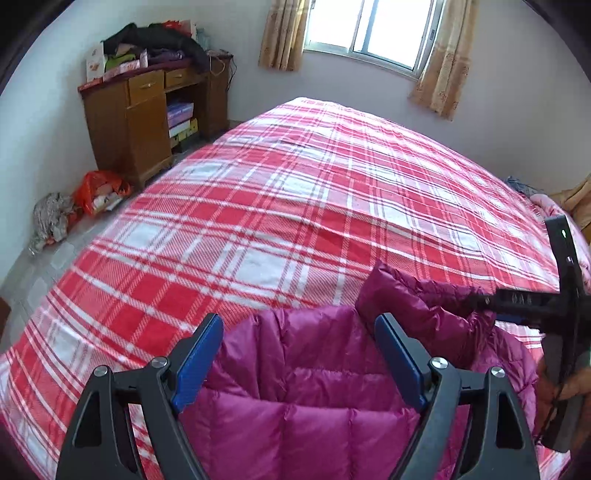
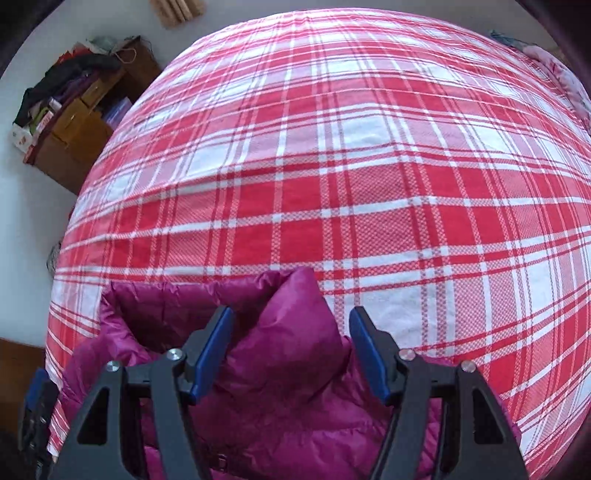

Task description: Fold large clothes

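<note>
A magenta quilted down jacket (image 1: 314, 384) lies at the near edge of the bed with its collar raised; it also shows in the right wrist view (image 2: 291, 354). My left gripper (image 1: 299, 332) is open above the jacket's shoulder area, blue pads spread wide. My right gripper (image 2: 291, 325) is open, its jaws standing on either side of the upright collar without closing on it. In the left wrist view the right gripper's body (image 1: 546, 306) reaches in from the right over the collar.
The red and white plaid bedspread (image 1: 295, 206) covers the whole bed. A wooden cabinet (image 1: 147, 118) piled with clothes stands at the far left. An orange bag (image 1: 99, 190) lies on the floor. A window with curtains (image 1: 369, 29) is behind the bed.
</note>
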